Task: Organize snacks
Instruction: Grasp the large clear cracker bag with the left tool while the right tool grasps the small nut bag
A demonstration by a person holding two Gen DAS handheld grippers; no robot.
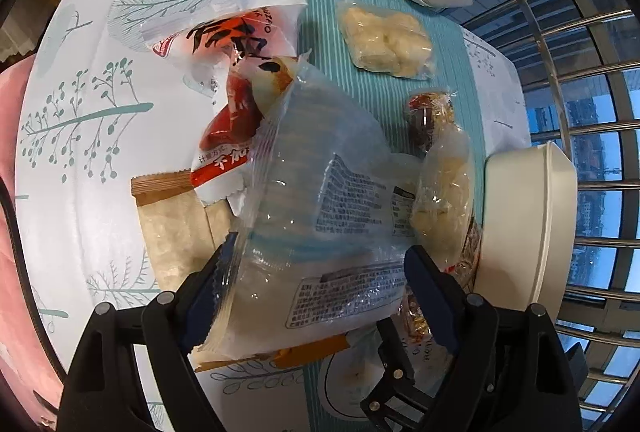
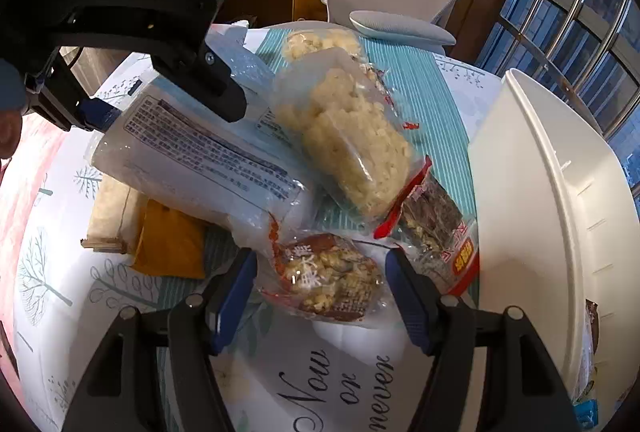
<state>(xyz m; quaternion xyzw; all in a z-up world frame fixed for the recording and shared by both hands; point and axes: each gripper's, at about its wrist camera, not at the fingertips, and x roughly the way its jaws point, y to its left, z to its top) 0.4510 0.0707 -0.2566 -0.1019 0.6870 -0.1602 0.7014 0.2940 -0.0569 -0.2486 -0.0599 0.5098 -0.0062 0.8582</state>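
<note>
Tree-print tabletop [image 1: 80, 160] carries your piled snacks. Your left tongs [image 1: 316, 272] clamp the big clear packet [image 1: 320, 192] to lift it; your right tongs [image 2: 320, 296] straddle, spread, the brown snack bag [image 2: 324, 276], white bin [image 2: 540, 212] beside them.

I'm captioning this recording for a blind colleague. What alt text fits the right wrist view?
The right gripper hovers with open jaws around a small brown-and-red snack packet on a tree-print tablecloth. Beyond lie a clear bag of pale puffed snacks and a large clear printed bag at the left gripper; a white tub stands right.
</note>
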